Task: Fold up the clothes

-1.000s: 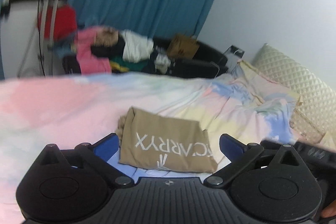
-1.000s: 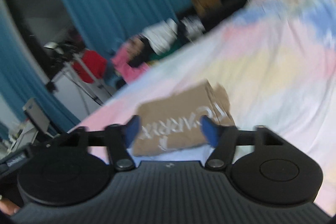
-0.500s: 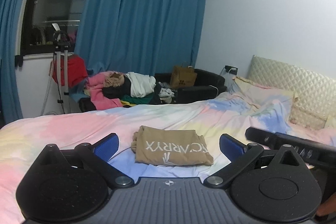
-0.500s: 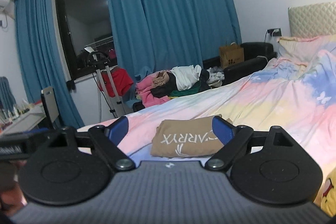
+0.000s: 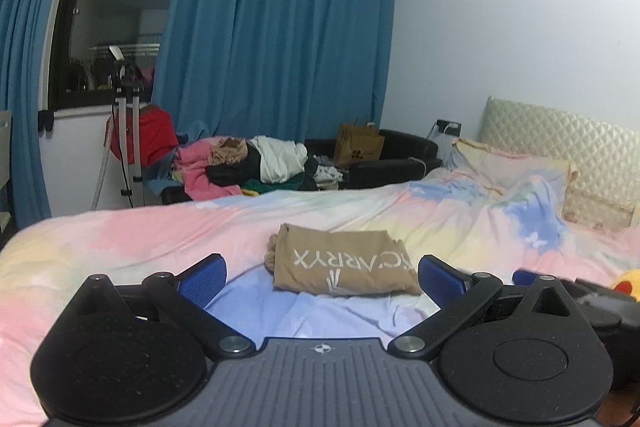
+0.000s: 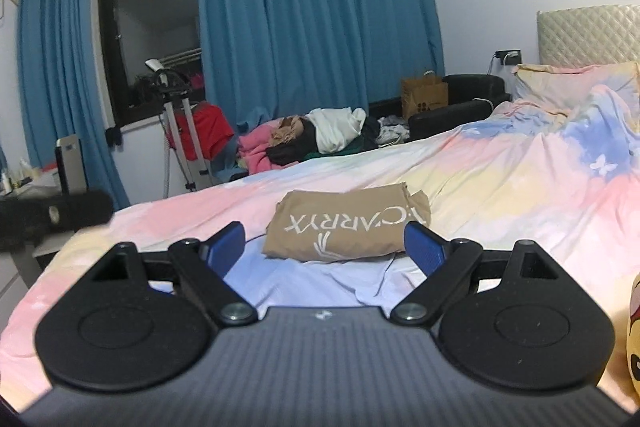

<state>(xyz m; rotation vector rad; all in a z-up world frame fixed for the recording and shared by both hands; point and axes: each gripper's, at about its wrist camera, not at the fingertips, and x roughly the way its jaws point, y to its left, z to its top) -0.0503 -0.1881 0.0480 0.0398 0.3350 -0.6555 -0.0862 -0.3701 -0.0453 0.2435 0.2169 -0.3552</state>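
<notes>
At the far left of the left wrist view, tall blue pleated curtains frame a dark window, with a silver metal tripod stand and a red cloth below it. To the right of those, a heap of loose clothes in pink, black and white lies just beyond the far edge of the bed. A brown paper bag stands on a black leather couch further right, against the white wall. The bed itself is covered by a pastel quilt in pink, blue and yellow, and a folded tan garment with white upside-down lettering lies flat near its middle, ahead of both claws and touched by neither. The left claw, black with blue padded fingers, is spread wide and holds nothing; the garment shows between its fingers. In the right wrist view the right claw is likewise spread apart and empty, its blue pads close to the garment's near edge. At the right side of the bed sit a pastel pillow and a cream quilted headboard, and a yellow plush toy peeks in at the edge.
</notes>
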